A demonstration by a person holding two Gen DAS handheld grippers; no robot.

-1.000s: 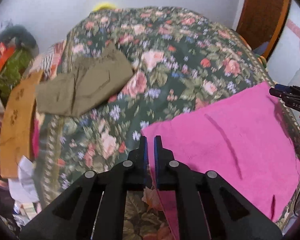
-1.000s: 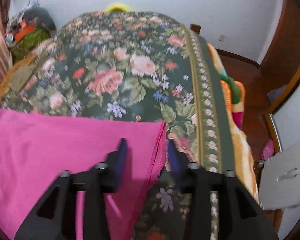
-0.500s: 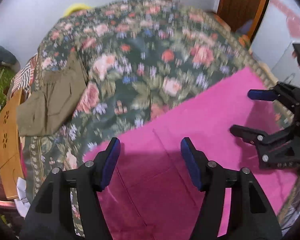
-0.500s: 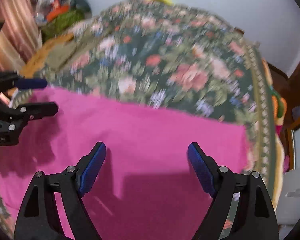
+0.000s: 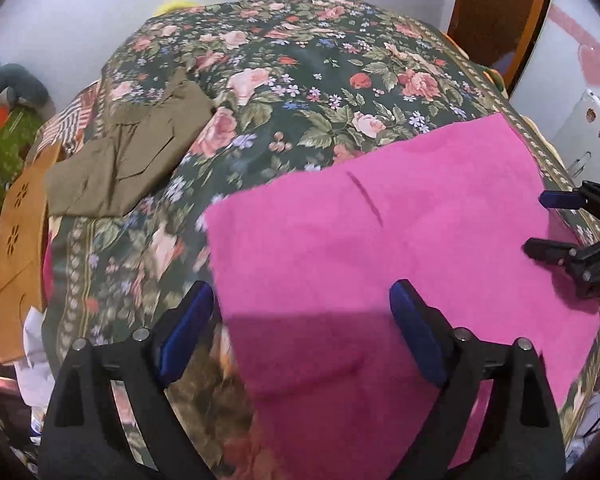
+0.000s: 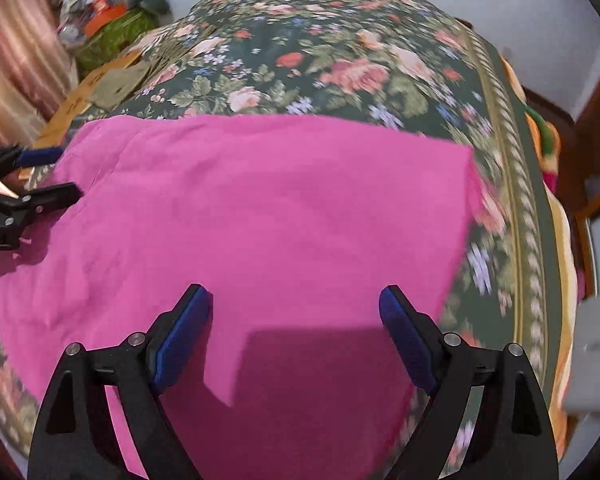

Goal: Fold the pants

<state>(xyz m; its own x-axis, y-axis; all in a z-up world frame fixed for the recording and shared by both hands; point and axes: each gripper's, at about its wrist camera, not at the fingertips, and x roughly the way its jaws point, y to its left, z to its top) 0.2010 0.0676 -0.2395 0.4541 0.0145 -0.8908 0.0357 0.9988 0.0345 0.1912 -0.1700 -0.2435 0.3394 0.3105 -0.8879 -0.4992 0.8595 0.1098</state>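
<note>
lying flat on the bed (image 5: 300, 80), near its front edge, the pink pants (image 5: 380, 240) look light and limp — best pinched at corners. left tongs (image 5: 300, 332) and right tongs (image 6: 296, 332) are opening, gripping nothing.

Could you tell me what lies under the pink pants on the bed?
The pink pants lie flat on the floral bedspread, which shows around their edges. Whatever is directly beneath the cloth is covered and cannot be seen.

matt pink cloth pants (image 5: 380, 248), floral woven bedspread (image 5: 300, 80)
</note>
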